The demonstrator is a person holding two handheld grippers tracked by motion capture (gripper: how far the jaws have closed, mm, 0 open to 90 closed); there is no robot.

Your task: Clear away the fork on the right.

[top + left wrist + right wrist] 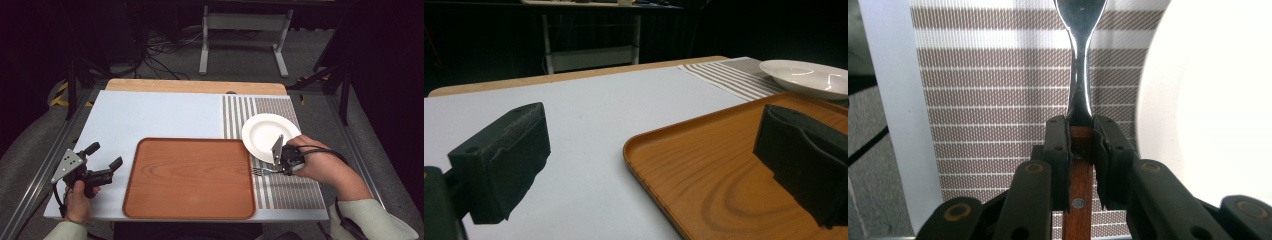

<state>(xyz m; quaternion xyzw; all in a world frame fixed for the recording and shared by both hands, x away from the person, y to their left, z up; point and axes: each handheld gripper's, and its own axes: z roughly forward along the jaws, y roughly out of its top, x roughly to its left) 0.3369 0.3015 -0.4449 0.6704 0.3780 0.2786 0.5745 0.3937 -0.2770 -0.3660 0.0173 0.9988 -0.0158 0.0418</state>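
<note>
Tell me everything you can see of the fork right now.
The fork has a shiny metal neck and a brown wooden handle with a metal rivet. The right gripper has its jaws shut on the handle's top. In the high view its tines point toward the wooden tray, over the striped placemat, just beside the white plate.

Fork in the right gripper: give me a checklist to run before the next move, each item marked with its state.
1. Right gripper shut on the fork at its wooden handle: ok.
2. Fork centred between the jaws: ok.
3. Fork tines free of the plate: ok, they point toward the tray.
4. Tray surface free: ok.
5. Left gripper open, off the tray: ok.
6. Fork lifted off the striped placemat: cannot tell.
</note>
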